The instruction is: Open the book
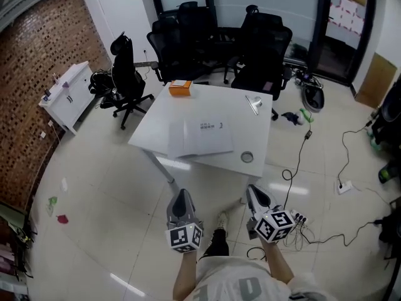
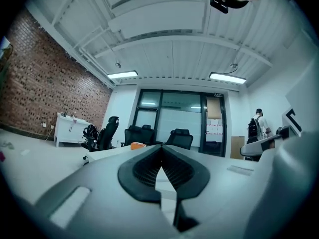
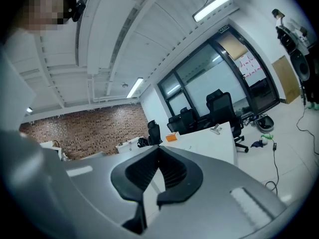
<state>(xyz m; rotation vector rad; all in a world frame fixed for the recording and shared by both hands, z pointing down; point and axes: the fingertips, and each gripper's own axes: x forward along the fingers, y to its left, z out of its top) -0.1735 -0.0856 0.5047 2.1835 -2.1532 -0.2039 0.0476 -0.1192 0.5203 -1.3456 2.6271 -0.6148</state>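
book point(image 1: 203, 137) on table point(image 1: 250, 127) | left claw point(image 1: 182, 196), right claw point(image 1: 255, 192): closed, well short

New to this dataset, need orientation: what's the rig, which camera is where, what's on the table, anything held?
No robot: a person holds a two-jaw gripper in each hand. The head view comes from a camera on the person's head, looking down at the left gripper, the right gripper and, beyond them, a white table. The other two views ride on the grippers and look along their jaws. On the table: a closed white book, an orange box, a metal clip, a small round thing. Both pairs of jaws are together, holding nothing.
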